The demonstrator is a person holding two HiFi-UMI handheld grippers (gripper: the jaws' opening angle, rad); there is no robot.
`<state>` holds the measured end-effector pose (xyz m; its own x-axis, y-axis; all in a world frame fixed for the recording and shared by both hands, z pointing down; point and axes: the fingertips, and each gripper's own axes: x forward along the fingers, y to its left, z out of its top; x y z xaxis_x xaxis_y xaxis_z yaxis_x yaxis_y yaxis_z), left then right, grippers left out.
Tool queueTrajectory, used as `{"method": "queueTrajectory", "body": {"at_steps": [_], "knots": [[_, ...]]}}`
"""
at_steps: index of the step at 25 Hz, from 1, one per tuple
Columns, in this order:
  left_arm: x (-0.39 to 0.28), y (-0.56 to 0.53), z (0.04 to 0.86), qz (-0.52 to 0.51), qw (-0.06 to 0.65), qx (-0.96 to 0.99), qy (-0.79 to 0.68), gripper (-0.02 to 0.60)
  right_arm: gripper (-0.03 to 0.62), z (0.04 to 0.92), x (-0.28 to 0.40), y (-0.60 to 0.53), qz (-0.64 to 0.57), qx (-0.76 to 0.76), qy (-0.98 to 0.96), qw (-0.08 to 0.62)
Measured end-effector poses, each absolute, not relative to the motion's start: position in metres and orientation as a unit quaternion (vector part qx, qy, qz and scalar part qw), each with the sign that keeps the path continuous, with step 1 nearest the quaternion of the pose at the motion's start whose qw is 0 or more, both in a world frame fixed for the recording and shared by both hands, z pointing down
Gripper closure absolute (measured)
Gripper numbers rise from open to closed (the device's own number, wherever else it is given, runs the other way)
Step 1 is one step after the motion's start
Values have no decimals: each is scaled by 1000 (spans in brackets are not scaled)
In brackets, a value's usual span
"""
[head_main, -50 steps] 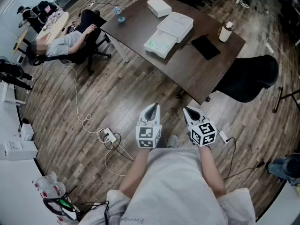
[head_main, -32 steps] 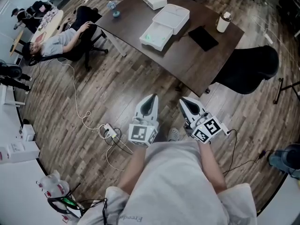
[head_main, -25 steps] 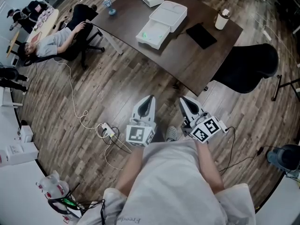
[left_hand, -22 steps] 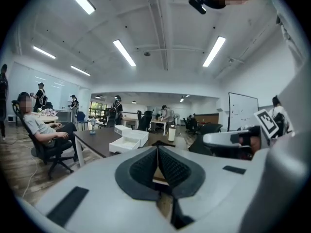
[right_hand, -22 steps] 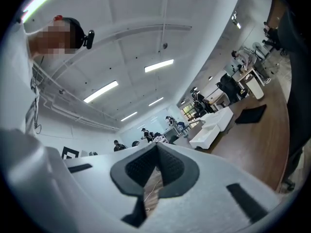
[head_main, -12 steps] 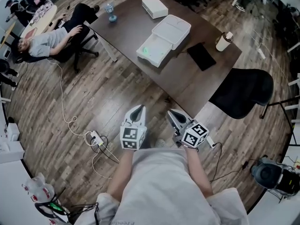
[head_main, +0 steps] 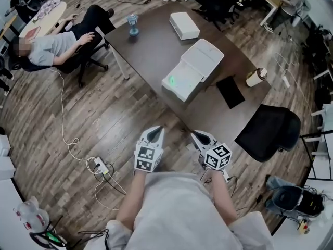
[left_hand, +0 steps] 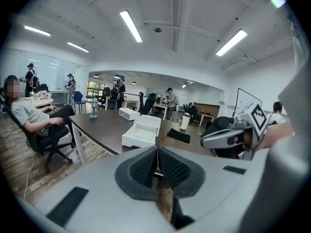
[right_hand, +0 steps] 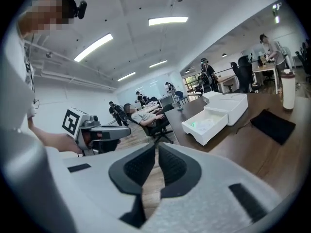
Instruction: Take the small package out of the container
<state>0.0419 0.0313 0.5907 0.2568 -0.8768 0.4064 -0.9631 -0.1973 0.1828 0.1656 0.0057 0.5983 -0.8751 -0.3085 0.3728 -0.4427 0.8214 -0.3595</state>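
Observation:
The container is an open white box (head_main: pixel 184 79) on the dark table (head_main: pixel 151 51), its lid swung back. In its tray lies something pale with a green spot (head_main: pixel 170 80); I cannot make out its shape. The box also shows in the left gripper view (left_hand: pixel 141 135) and the right gripper view (right_hand: pixel 211 120). My left gripper (head_main: pixel 154 130) is shut and empty, short of the table's near edge. My right gripper (head_main: pixel 193 134) hangs beside it, its jaws just opening to a thin slit with nothing between them. Both are well away from the box.
A second closed white box (head_main: pixel 184 25), a blue glass lamp (head_main: pixel 132 24), a black pad (head_main: pixel 230 91) and a lidded cup (head_main: pixel 256 77) stand on the table. A black chair (head_main: pixel 268 132) is at the near right corner. A seated person (head_main: pixel 52 46) and floor cables (head_main: pixel 99 165) are left.
I have walked toward the table, which now lies closer and more centred in the head view. Both grippers stayed side by side in front of my body.

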Motion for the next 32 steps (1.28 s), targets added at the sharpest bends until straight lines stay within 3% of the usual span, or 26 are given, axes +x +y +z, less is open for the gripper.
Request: {"method": "queueTrajectory", "body": {"at_steps": [7,21,32], "knots": [[-17,2,605,100,221,775,-583,574,542,616,126,-52,191,194,-936,223],[-103,-20,622,65,252,760,-595,574,409,629,62,-141,70,133,-921,359],[-142,-59,628,86,256,748,-606,574,390,664,46,-211,36,93,-893,439]]}}
